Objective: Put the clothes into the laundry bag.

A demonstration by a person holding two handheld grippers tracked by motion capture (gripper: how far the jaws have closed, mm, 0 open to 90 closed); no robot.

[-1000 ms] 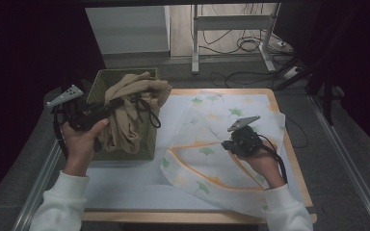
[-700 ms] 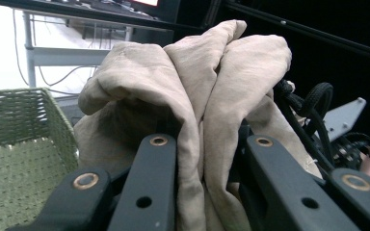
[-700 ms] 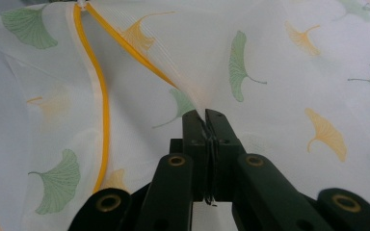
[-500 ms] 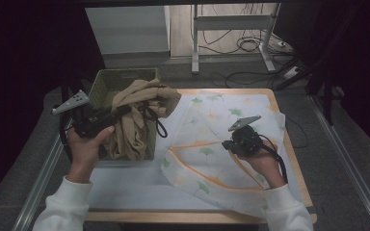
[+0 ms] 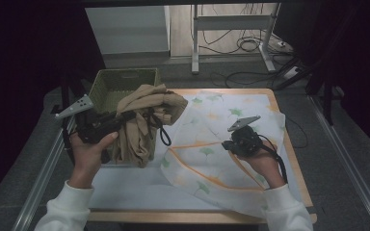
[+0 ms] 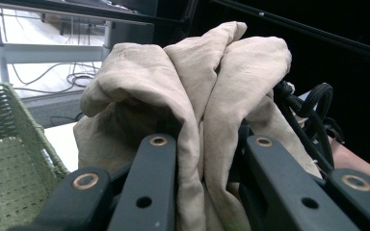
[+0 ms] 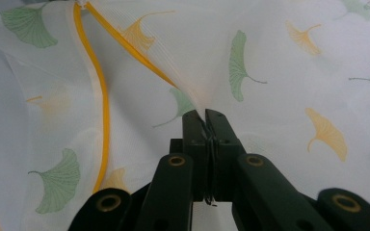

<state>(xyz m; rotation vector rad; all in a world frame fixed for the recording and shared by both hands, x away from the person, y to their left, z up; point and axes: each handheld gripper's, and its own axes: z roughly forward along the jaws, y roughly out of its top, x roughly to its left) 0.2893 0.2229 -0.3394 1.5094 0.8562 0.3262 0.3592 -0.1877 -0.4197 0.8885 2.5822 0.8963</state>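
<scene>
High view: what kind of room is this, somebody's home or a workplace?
Probably a lab or recording workspace, not a home: a wooden table ringed by dark curtains, loose black cables on the floor behind, and metal stand legs.

Left hand (image 5: 89, 149) in a white sleeve holds the left gripper (image 5: 125, 118) level, pointing right, fingers (image 6: 147, 187) clamped on cloth (image 6: 197, 96); right hand (image 5: 262, 161), forearm angled in from bottom right, holds the right gripper (image 5: 227, 146) low, fingers (image 7: 195, 130) pinched tight on fabric (image 7: 279, 72).
</scene>
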